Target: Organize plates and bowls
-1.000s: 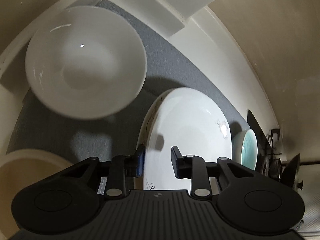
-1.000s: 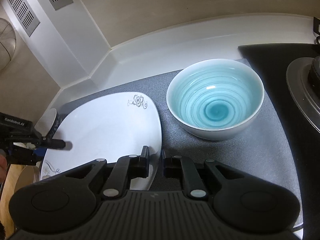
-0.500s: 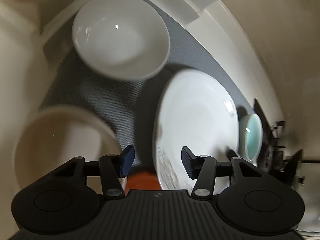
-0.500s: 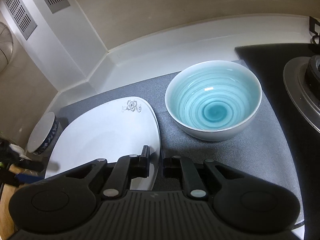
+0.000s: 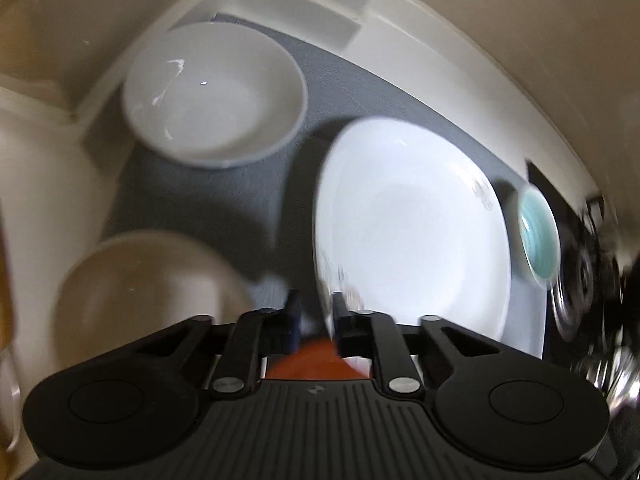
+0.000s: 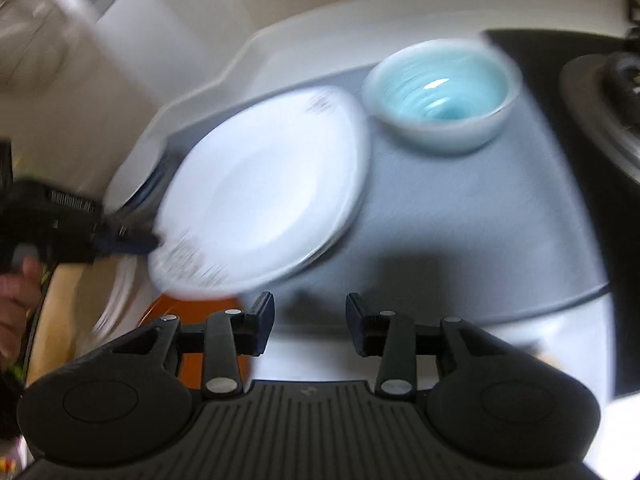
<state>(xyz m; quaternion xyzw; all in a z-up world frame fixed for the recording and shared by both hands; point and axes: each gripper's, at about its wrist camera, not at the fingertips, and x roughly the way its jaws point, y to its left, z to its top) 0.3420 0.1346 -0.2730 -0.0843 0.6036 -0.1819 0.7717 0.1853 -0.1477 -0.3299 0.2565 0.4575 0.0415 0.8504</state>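
Showing the left wrist view: the left gripper [image 5: 316,314] has its fingers closed onto the near rim of the white plate [image 5: 412,236], which lies on the grey mat [image 5: 208,196]. A white bowl [image 5: 216,94] sits beyond, a beige bowl [image 5: 148,292] just left, a turquoise bowl [image 5: 538,236] right. Right wrist view: the right gripper [image 6: 310,322] is spread wide and holds nothing, near the plate's edge; the image is blurred.
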